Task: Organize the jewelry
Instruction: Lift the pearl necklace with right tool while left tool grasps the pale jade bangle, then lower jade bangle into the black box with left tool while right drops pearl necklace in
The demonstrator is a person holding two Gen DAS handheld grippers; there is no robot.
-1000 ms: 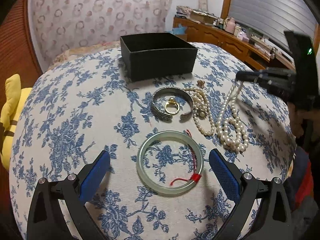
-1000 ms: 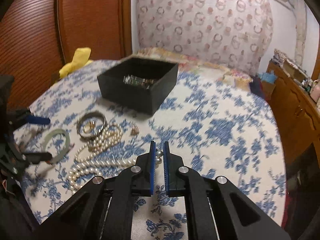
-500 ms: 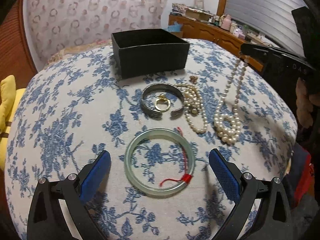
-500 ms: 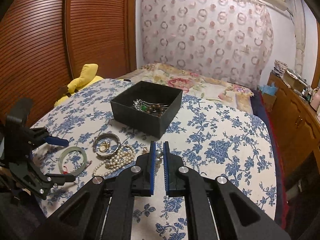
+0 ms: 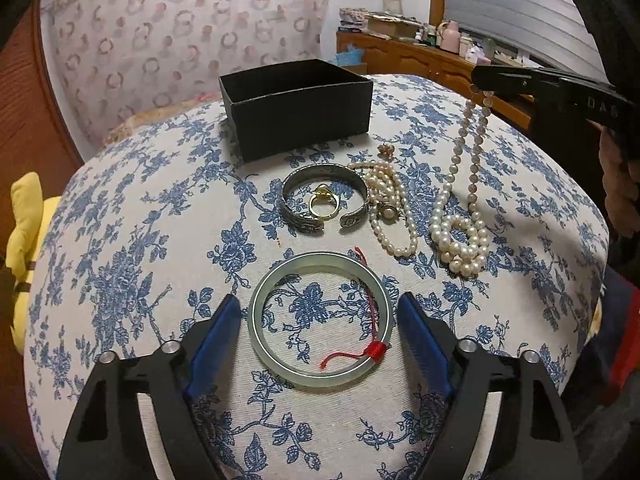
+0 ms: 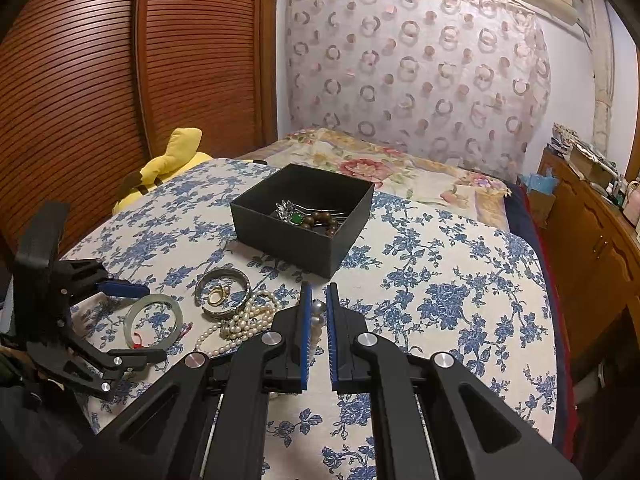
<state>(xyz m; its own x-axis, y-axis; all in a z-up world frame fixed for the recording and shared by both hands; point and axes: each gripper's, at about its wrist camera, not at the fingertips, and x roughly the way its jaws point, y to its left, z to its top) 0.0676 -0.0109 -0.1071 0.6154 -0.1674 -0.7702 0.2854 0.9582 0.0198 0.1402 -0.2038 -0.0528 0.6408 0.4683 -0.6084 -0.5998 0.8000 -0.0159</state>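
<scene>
On tablecloth [image 5: 120, 240]: two pearl strands [image 5: 460, 216], one box [image 5: 296, 112].

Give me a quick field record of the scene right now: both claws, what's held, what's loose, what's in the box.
left claw: open, straddling the jade bangle on the tablecloth
right claw: shut on the pearl necklace, top lifted, lower loops on cloth
loose: silver cuff with gold ring inside, second pearl strand, small earring
black box: open, holds beads and a green-stone piece
</scene>
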